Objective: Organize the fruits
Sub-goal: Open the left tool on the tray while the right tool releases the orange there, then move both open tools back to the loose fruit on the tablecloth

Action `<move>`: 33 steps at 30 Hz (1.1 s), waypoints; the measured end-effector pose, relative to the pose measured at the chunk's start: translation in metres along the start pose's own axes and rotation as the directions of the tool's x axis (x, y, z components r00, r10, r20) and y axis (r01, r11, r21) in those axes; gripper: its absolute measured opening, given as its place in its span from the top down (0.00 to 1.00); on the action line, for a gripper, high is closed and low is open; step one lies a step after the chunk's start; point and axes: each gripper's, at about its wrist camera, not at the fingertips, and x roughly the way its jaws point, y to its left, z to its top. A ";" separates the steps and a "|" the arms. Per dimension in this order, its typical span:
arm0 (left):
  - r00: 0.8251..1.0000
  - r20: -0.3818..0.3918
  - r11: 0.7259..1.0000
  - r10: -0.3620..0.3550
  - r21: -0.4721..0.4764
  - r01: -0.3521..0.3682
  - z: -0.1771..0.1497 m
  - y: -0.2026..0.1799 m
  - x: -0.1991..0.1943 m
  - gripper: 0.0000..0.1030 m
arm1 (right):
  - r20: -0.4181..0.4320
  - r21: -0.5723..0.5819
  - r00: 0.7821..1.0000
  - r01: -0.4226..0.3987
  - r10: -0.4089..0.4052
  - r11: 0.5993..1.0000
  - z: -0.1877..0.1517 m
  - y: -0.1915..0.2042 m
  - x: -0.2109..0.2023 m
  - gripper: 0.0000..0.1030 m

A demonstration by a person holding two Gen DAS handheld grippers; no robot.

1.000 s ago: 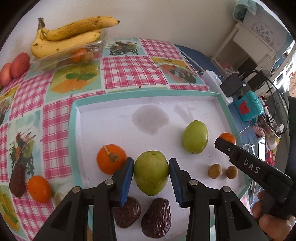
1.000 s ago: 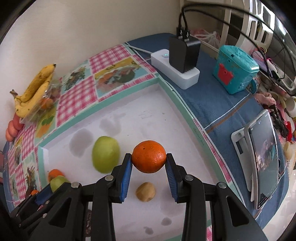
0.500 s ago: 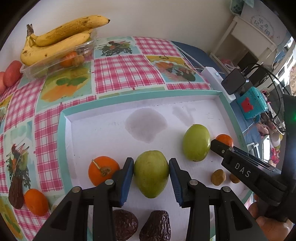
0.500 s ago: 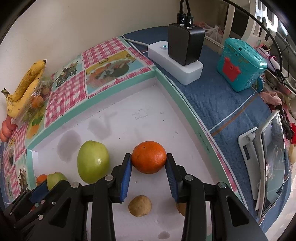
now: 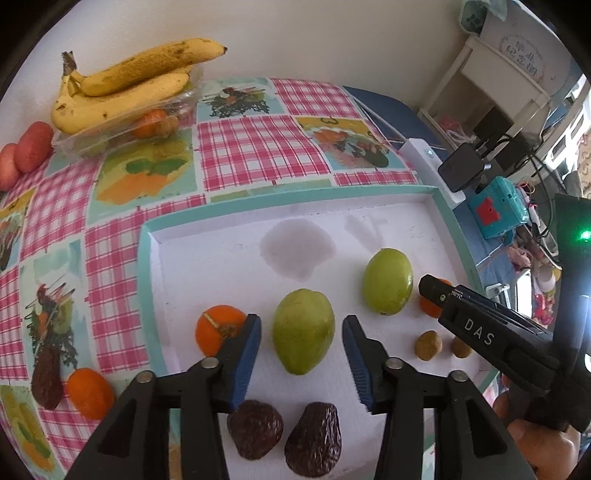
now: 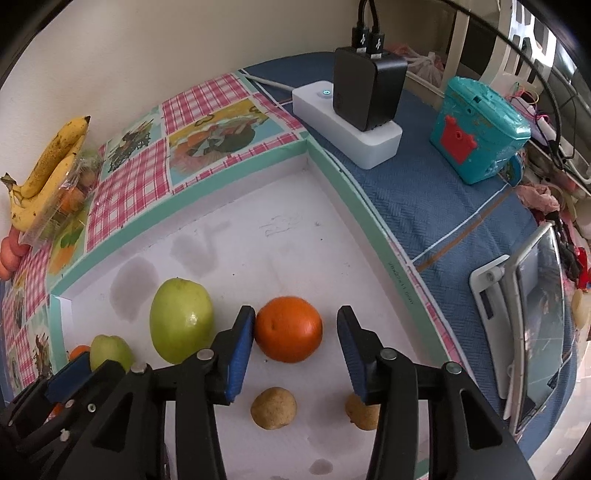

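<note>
**Fruit count**

Two green fruits [image 5: 303, 330] [image 5: 387, 281], three oranges in the open [image 5: 218, 328] [image 5: 89, 393] [image 6: 288, 329], two dark wrinkled fruits [image 5: 255, 429] [image 5: 314, 439], two small brown fruits [image 6: 273, 407] [image 6: 364, 410], two bananas [image 5: 122, 94], two grippers [image 5: 301, 354] [image 6: 296, 345].

cream wall [image 5: 295, 33] behind, white shelf unit [image 5: 495, 85] at right.

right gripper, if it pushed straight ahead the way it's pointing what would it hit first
Most likely the orange, which sits on the tray between the open fingers of the right gripper, nearer one pad. Beyond it the tray floor looks bare up to the rim, though depth is hard to judge.
</note>
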 end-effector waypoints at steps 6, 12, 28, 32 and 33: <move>0.999 0.019 0.999 0.026 -0.034 -0.025 0.000 0.011 -0.023 0.35 | 0.016 -0.017 1.000 0.006 -0.006 1.000 0.002 0.001 -0.015 0.40; 0.989 0.032 0.986 0.148 -0.082 -0.145 -0.002 0.036 -0.043 0.19 | 0.031 -0.024 1.000 0.007 -0.006 1.000 0.002 0.003 -0.034 0.29; 0.906 0.008 0.885 0.422 -0.219 -0.410 -0.031 0.147 -0.091 0.00 | 0.028 -0.092 0.998 -0.051 0.054 0.994 -0.023 0.040 -0.048 0.17; 0.870 0.004 0.848 0.493 -0.227 -0.479 -0.037 0.172 -0.107 0.00 | 0.035 -0.134 0.998 -0.046 0.051 0.990 -0.032 0.056 -0.053 0.17; 0.860 0.001 0.837 0.510 -0.230 -0.496 -0.039 0.178 -0.111 0.00 | 0.030 -0.140 0.998 -0.053 0.057 0.989 -0.034 0.061 -0.053 0.17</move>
